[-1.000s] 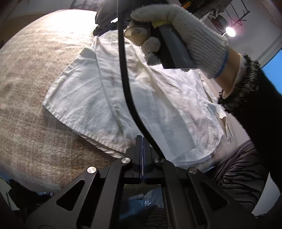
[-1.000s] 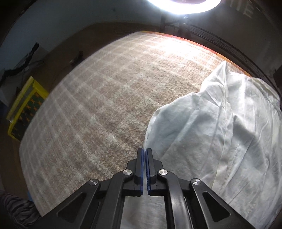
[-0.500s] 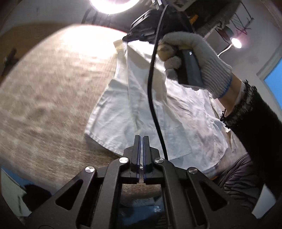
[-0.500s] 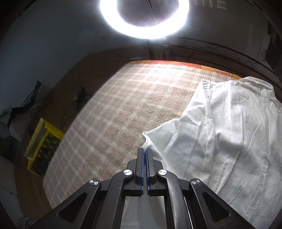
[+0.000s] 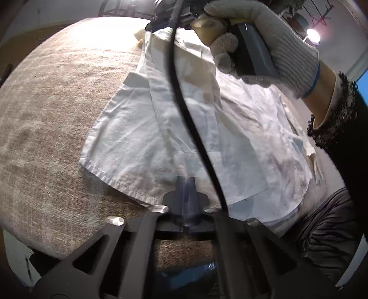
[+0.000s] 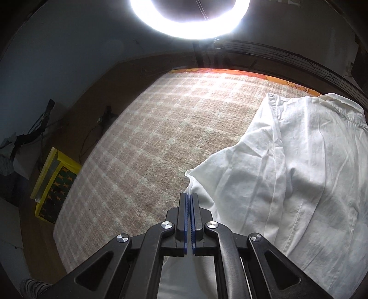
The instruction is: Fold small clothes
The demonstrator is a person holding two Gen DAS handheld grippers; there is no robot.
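Note:
A white shirt lies spread on a beige checked blanket, its hem toward me. My left gripper, blurred, is shut and hovers over the hem with nothing visibly between its fingers. In the right wrist view the shirt fills the right side, collar at the far end. My right gripper is shut on a folded edge of the shirt, whose corner peaks just beyond the tips. A gloved hand holds that gripper's handle above the shirt's far end.
A black cable hangs across the left wrist view over the shirt. Bare blanket stretches to the left of the shirt. A ring light glares overhead. On the floor at the left sits a yellow box. Dark striped cloth lies at lower right.
The right gripper has risen and rolled with the shirt's edge still in its tips, so more of the collar end shows. The left gripper swung away and back toward the hem.

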